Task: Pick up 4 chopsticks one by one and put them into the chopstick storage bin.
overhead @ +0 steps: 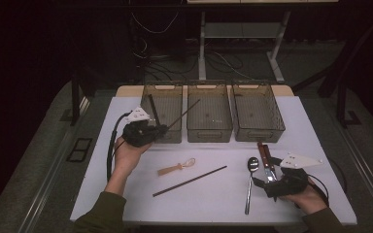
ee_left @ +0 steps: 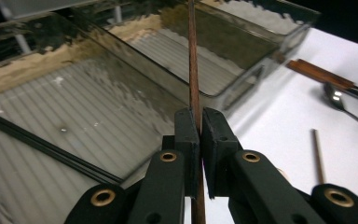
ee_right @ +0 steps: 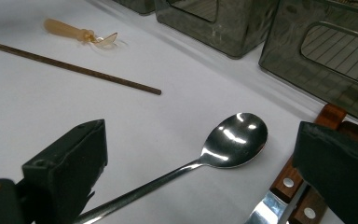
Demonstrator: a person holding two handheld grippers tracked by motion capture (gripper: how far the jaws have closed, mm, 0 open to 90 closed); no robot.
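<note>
Two grippers were ours: the left gripper (overhead: 161, 127) clenched a brown chopstick (ee_left: 194, 70), held over the left bin (overhead: 163, 103). We kept the right gripper (overhead: 263, 183) released, its jaws spread above the spoon (ee_right: 235, 140) beside wood-handled knives (ee_right: 307, 186) on the table (overhead: 213, 189).

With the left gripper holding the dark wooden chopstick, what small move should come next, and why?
Probably carry it a little further over the left smoky plastic bin, then open. The left gripper is shut on the dark wooden chopstick, which slants above the bins, while another black chopstick already stands in that bin.
</note>
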